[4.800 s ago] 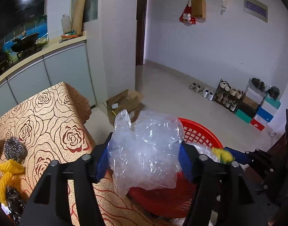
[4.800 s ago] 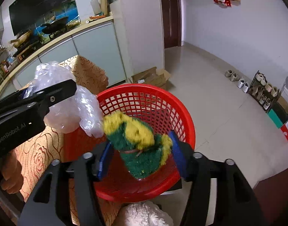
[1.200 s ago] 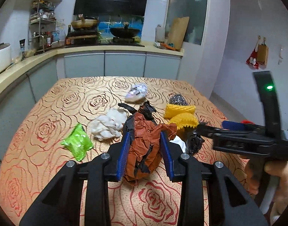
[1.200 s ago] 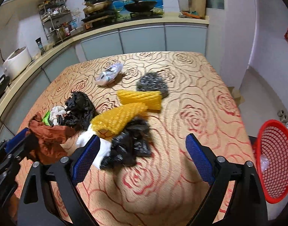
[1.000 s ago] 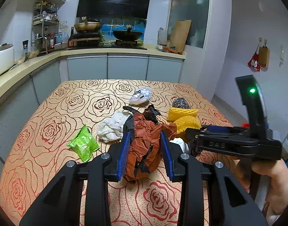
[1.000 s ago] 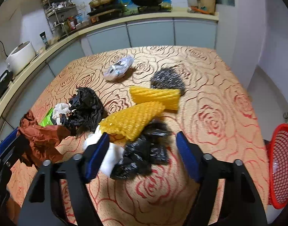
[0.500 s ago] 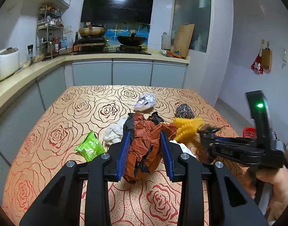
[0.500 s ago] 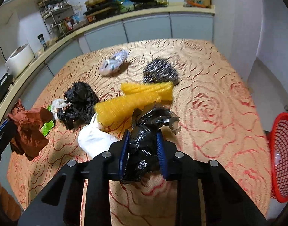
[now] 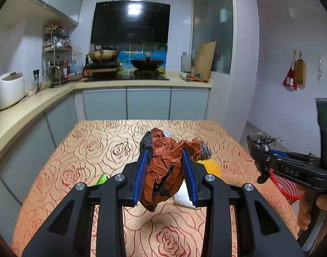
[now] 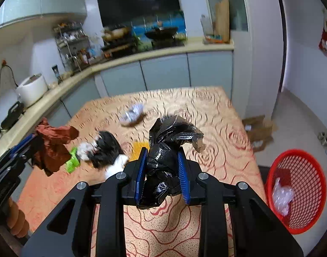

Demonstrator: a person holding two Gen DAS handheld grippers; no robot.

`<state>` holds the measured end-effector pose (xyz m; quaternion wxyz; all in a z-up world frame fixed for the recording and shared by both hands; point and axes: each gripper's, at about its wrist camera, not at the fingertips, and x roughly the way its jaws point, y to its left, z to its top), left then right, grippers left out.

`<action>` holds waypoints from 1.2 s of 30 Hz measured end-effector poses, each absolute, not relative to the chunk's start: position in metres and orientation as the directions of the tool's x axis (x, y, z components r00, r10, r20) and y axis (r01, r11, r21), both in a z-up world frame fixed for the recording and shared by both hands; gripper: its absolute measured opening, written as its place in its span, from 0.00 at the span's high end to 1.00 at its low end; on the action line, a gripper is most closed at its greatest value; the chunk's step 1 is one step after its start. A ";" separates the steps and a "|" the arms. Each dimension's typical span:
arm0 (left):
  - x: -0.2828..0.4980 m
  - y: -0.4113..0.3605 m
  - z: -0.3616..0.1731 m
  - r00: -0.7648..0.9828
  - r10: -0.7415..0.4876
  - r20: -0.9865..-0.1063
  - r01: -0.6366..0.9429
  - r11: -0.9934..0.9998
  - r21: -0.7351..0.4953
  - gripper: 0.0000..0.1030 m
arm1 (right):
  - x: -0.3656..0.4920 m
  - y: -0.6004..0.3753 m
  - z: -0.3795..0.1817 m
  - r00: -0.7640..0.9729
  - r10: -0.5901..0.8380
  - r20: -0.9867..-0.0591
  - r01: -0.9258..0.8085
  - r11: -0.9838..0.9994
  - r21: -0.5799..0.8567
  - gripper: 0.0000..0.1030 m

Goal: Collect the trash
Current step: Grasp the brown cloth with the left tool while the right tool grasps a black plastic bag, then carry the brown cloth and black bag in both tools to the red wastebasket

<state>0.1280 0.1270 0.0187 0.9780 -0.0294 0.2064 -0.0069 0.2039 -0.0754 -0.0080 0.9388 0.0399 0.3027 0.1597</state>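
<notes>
My left gripper is shut on a crumpled rust-brown wrapper, held up above the rose-patterned table. My right gripper is shut on a black plastic bag, also clear of the tabletop. Each gripper shows in the other's view: the right gripper at the right edge, the left gripper at the left with the brown wrapper. A red mesh basket stands on the floor off the table's right side, with clear plastic inside.
More litter lies on the table: a green wrapper, another black bag, white tissue, yellow foam net, a foil packet and a steel scourer. A cardboard box sits on the floor.
My right gripper closed on the black bag and lifted it off the table. Both grippers have risen; the left still holds the brown wrapper.
</notes>
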 end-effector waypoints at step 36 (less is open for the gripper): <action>0.131 0.067 0.063 0.943 -0.116 -0.312 0.110 0.993 -0.035 0.69 | 0.164 -0.152 0.046 0.867 0.250 -0.430 -0.191 0.966 0.175 0.73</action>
